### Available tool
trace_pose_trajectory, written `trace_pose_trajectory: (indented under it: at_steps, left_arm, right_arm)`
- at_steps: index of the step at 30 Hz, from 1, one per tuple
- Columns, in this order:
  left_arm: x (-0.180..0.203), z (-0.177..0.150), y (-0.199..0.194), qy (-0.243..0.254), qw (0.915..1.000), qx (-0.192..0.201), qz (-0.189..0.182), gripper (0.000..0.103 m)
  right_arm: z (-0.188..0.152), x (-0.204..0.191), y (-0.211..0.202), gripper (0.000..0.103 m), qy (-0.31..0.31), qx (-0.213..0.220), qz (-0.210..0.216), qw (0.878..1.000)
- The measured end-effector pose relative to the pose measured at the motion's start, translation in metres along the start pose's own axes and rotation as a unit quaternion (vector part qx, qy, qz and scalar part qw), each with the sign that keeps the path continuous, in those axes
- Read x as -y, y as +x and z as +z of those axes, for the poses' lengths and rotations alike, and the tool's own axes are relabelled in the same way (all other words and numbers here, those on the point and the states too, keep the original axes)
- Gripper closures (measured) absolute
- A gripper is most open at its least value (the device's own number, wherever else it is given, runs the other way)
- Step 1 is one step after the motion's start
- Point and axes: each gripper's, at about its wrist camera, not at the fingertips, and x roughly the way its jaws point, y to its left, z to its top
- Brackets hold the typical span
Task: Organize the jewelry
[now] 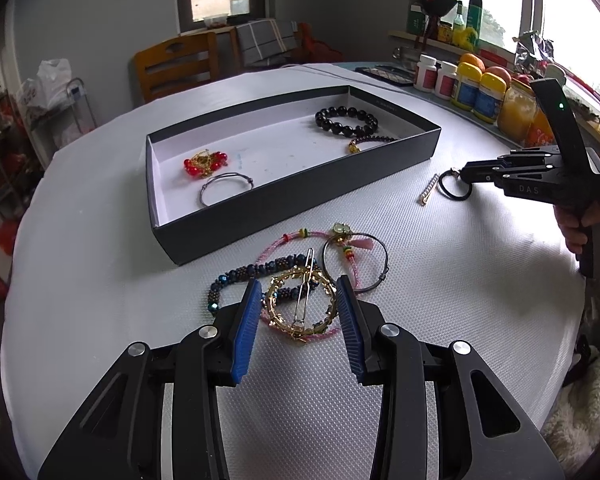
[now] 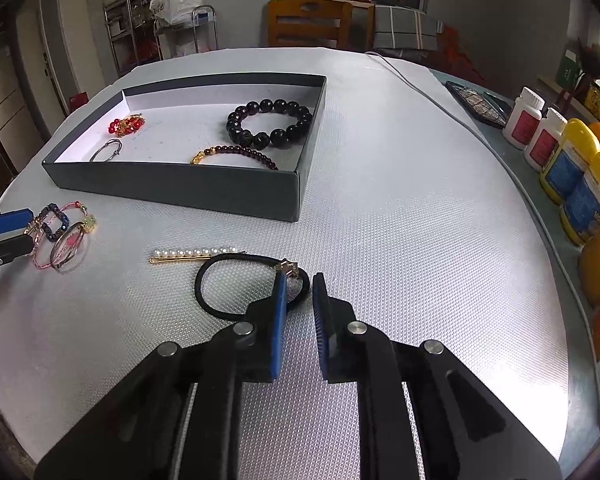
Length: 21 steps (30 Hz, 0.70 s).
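A dark box [image 1: 300, 184] on the white table holds a black bead bracelet [image 1: 346, 120], a dark red one [image 2: 236, 154], a red-and-gold piece [image 1: 204, 162] and a silver bangle [image 1: 226, 188]. My left gripper [image 1: 299, 280] is open, its blue pads straddling a gold bangle [image 1: 276, 312] and a silver hair clip [image 1: 304, 292] in a pile with a blue beaded bracelet [image 1: 236, 276]. My right gripper [image 2: 300, 276] stands narrowly open over a black hair tie [image 2: 198, 284]. The tie's band and gold charm lie at its fingertips, unpressed. A pearl hair pin [image 2: 196, 254] lies beside the tie.
Pill bottles [image 2: 540, 136], yellow-capped jars [image 2: 580, 184] and oranges line the table's right edge. A dark flat case [image 2: 480, 108] and a grey cable [image 2: 420, 88] lie at the back right. A wooden chair [image 2: 308, 20] stands behind the table. A hand [image 1: 576, 220] holds the right gripper's handle.
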Motion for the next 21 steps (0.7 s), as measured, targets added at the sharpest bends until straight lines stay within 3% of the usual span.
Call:
trace_pose_trajectory:
  at_steps: [16,20,21]
  left_arm:
    - [0.0029,-0.0007,0.0002,0.002,1.0,-0.001,-0.001,0.063]
    - [0.0034,-0.0005,0.0007,0.002,1.0,0.0,0.0,0.063]
    - [0.0035,-0.0004,0.0006,0.002,1.0,0.0,-0.001,0.063]
  right_arm:
    - [0.0005,-0.0003,0.0001,0.085,-0.003,-0.002,-0.006,1.0]
    - [0.0,0.002,-0.0004,0.1,0.011,-0.002,0.014,1.0]
    - [-0.0003,0.001,-0.0007,0.1,0.008,-0.001,0.012,1.0]
